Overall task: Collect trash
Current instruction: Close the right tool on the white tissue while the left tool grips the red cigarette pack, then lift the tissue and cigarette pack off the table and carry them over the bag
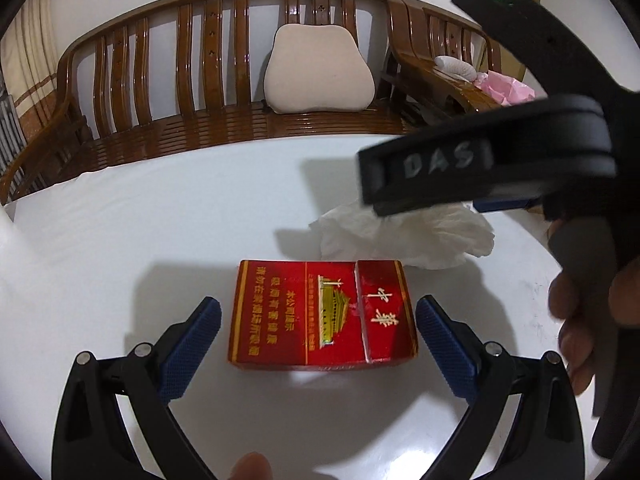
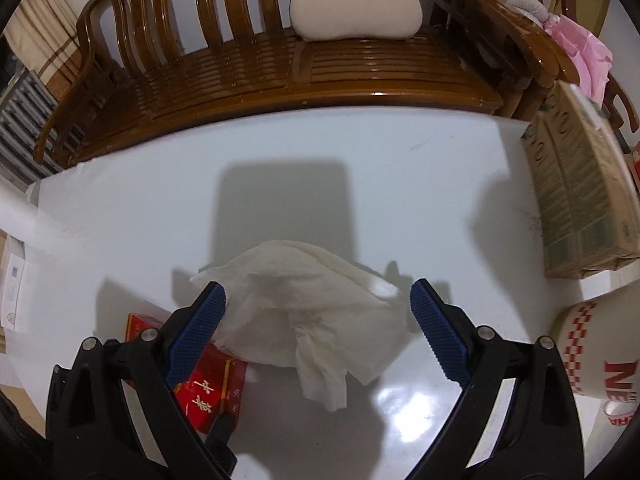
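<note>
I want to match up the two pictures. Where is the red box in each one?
Left wrist: the red box lies flat at centre, between the open left gripper fingers.
Right wrist: it peeks out at lower left, behind the right gripper's left finger.
Shared landmark: the crumpled white tissue right beside it.

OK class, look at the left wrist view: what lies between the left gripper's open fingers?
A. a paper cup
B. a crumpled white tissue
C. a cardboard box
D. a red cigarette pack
D: the red cigarette pack lies flat on the white table, framed by the left gripper and its open blue fingers; the crumpled tissue lies farther off.
</note>
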`<state>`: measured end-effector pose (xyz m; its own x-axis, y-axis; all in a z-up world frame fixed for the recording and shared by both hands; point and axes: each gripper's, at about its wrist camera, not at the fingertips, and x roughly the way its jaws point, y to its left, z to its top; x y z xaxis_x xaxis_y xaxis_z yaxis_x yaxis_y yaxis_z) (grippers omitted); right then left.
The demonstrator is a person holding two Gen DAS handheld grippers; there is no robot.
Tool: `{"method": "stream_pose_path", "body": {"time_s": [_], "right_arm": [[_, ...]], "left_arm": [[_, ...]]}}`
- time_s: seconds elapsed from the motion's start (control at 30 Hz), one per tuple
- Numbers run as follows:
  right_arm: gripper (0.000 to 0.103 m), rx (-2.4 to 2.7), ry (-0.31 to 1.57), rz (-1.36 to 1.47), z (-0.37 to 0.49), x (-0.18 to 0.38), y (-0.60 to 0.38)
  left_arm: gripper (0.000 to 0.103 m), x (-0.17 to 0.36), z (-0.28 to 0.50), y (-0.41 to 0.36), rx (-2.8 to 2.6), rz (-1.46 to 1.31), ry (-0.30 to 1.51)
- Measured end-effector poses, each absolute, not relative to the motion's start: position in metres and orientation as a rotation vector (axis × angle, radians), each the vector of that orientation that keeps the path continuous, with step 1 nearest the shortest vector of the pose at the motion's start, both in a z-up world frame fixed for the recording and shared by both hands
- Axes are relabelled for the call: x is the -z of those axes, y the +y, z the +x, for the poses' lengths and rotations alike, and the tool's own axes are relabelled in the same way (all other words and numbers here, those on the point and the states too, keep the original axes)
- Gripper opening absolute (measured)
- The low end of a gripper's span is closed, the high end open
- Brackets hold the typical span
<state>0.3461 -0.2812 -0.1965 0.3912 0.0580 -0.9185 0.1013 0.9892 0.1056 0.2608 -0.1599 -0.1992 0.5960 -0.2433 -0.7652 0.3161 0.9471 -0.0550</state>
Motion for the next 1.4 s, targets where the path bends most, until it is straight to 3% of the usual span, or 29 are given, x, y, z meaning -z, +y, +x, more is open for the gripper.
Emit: {"method": "stream_pose_path", "body": {"time_s": [0.33,0.43,0.53,0.57,0.73,1.4], "right_arm": [[0.089,0.053,1.191,0.082,0.344,0.215,-0.279],[0.072,0.063,1.173,0.047,0.342,0.214,-0.277],[0.034,0.044,1.158,0.036,0.342,0.210,-0.276],[0.029,0.039,1.158,0.035,0.342,0.208,-0.276],[0.016,0.031,1.152,0.041,0.342,0.208,-0.275],[0.012,-0.039,1.069,0.059,0.309,0.171,-0.271]], "left_arm": [[0.095,0.208,0.272,-0.163,0.314,0.074,0.948],[0.095,0.210,0.273,-0.166,0.300,0.094,0.954],[0.091,0.212,0.271,-0.169,0.279,0.124,0.954],[0.086,0.211,0.272,-0.171,0.280,0.123,0.945],[0.085,0.211,0.269,-0.167,0.274,0.096,0.941],[0.084,0.172,0.239,-0.154,0.272,0.085,0.884]]}}
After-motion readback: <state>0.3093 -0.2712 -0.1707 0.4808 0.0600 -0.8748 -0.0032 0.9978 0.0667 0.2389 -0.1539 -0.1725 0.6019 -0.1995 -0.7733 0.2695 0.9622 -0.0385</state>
